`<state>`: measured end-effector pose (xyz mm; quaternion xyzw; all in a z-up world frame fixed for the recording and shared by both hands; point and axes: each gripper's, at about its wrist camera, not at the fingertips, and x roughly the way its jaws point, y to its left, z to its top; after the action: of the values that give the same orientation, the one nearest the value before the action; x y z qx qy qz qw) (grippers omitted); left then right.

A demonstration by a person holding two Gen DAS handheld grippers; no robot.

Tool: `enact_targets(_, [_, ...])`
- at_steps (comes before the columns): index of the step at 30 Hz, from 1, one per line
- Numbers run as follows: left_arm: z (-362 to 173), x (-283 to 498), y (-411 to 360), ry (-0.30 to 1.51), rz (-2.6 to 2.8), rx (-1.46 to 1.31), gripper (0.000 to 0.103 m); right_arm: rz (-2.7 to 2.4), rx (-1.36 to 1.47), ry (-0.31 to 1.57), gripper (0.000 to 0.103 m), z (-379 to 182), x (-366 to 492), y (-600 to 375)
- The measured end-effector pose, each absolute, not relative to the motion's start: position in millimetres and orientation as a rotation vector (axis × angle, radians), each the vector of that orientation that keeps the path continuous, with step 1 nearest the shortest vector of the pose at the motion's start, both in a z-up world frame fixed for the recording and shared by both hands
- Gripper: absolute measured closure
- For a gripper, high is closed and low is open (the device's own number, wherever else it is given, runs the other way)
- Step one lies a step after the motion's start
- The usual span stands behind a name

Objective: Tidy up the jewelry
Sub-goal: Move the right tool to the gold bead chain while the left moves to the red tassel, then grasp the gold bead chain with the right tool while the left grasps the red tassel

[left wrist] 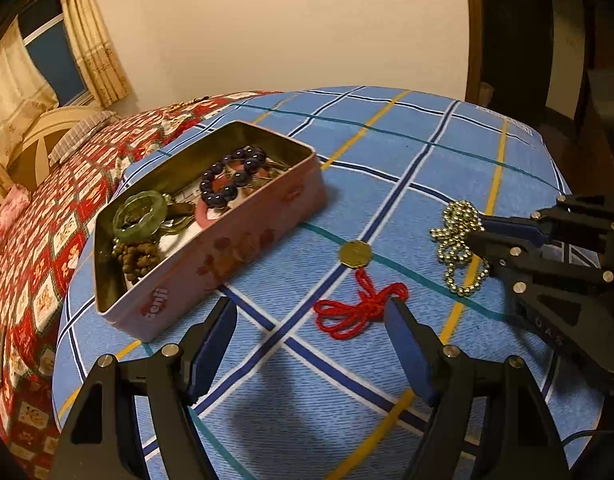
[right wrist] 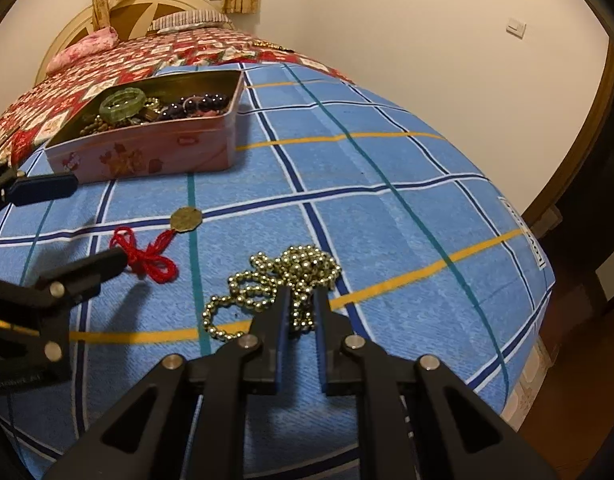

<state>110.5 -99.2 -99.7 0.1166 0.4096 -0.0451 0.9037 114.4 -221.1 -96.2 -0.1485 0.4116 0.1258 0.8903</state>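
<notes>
Already the right gripper (right wrist: 301,304) is clamped on the gold bead chain (right wrist: 267,292) lying on the bed; gripping few strands, loose loops could slip or snag before reaching the tin (right wrist: 147,152).

Home bedroom: bed (right wrist: 387,208) with checked sheet, headboard (right wrist: 67,32), pillows (right wrist: 187,20), curtained window (left wrist: 55,52).

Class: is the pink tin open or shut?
Open: the pink tin has no lid on, and the green bangle shows inside.
</notes>
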Motion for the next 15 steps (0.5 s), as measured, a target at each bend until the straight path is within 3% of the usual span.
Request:
enact_targets(6, [-110.3, 116.2, -105.8, 0.885, -0.117, 0.243, 0.027, 0.267, -0.295, 0.848, 0.09, -96.0, 113.4, -223.6])
enact_targets(7, [-112.6, 118.3, -104.7, 0.897, -0.118, 0.234, 0.031, 0.271, -0.291, 0.848, 0.09, -96.0, 113.0, -224.9])
enact_targets(8, [-113.7, 120.4, -103.4, 0.906, -0.123, 0.223, 0.036, 0.273, -0.287, 0.848, 0.09, -95.8, 112.8, -225.7])
enact_targets(10, [-112.8, 123.1, -100.1, 0.909, -0.146, 0.193, 0.069, 0.278, -0.284, 0.848, 0.09, -95.7, 112.9, -226.5])
enact_targets(13, [-113.2, 123.1, -99.6, 0.913, -0.16, 0.188, 0.096, 0.284, -0.291, 0.846, 0.09, -95.5, 112.7, -224.8])
enact_targets(15, [-112.7, 121.6, -97.4, 0.913, -0.161, 0.18, 0.098, 0.285, -0.293, 0.845, 0.09, -95.5, 113.0, -224.1])
